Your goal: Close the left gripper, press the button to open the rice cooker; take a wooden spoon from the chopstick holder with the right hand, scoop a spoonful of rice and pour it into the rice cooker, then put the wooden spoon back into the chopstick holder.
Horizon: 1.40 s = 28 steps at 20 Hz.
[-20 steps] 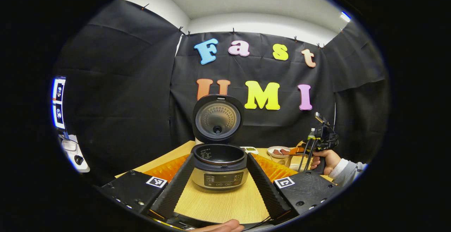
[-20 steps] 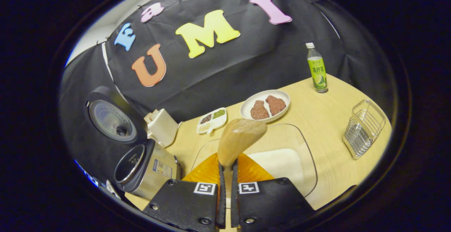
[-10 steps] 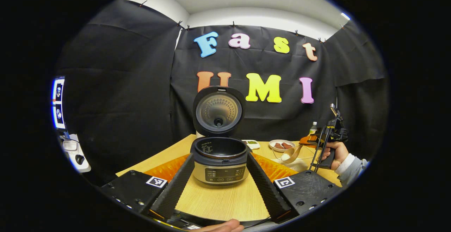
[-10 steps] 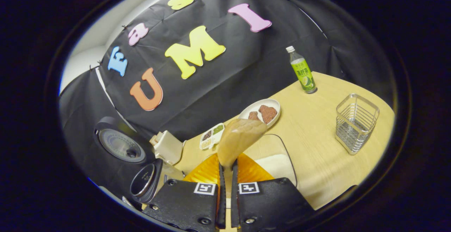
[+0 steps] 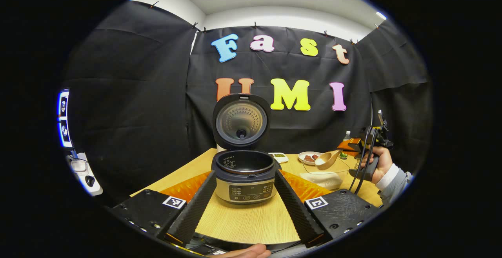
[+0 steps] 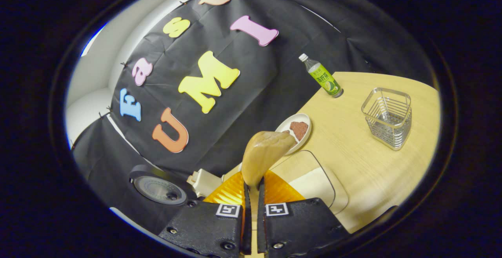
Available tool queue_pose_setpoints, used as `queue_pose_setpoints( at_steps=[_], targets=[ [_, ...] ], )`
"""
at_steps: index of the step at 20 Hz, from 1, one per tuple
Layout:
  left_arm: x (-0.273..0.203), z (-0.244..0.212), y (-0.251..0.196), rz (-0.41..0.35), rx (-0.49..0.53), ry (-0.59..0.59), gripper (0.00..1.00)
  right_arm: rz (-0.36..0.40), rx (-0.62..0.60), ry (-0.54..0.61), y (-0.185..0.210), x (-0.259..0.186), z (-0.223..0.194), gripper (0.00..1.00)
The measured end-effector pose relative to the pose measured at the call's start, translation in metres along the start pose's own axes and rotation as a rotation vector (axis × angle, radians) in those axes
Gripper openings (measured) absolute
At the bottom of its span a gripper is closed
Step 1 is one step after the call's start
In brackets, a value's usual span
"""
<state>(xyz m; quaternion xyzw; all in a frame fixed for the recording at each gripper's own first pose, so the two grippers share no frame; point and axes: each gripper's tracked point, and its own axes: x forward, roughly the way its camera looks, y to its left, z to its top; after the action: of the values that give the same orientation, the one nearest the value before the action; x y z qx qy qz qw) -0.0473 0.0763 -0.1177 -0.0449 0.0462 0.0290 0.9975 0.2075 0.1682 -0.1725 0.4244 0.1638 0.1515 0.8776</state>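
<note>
Wood first: the right gripper pinches the spoon tight, and it has lifted up from the rice dish since a moment ago. White rice sits in the spoon's bowl. The left gripper stays wide open around the cooker, whose lid stands up. The holder and bottle stand apart; its label is too small to read.

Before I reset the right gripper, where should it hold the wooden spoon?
Grip the handle, as the right gripper does now, from behind along the shaft. That leaves the wooden spoon bowl forward and level, carrying rice above the glass rice dish.
</note>
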Motion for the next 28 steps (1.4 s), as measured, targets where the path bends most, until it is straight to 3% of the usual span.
queue_pose_setpoints(
  at_steps=[6, 10, 16, 22, 28],
  targets=[
    [-0.003, -0.002, 0.001, -0.020, 0.016, 0.017, 0.95, 0.147, 0.241, 0.070, 0.074, -0.020, -0.019, 0.08],
    [-0.007, 0.012, 0.006, -0.015, 0.015, 0.000, 0.95, 0.222, 0.404, 0.158, 0.120, -0.015, -0.058, 0.10],
    [-0.011, 0.021, 0.018, 0.005, 0.048, -0.016, 0.95, 0.262, 0.379, 0.198, 0.161, -0.003, -0.089, 0.10],
    [-0.012, 0.021, 0.010, -0.006, -0.009, -0.012, 0.95, 0.285, 0.109, 0.157, 0.191, 0.014, -0.097, 0.10],
    [-0.018, 0.020, 0.018, 0.011, 0.013, -0.016, 0.95, 0.284, -0.382, 0.044, 0.230, 0.025, -0.109, 0.10]
  ],
)
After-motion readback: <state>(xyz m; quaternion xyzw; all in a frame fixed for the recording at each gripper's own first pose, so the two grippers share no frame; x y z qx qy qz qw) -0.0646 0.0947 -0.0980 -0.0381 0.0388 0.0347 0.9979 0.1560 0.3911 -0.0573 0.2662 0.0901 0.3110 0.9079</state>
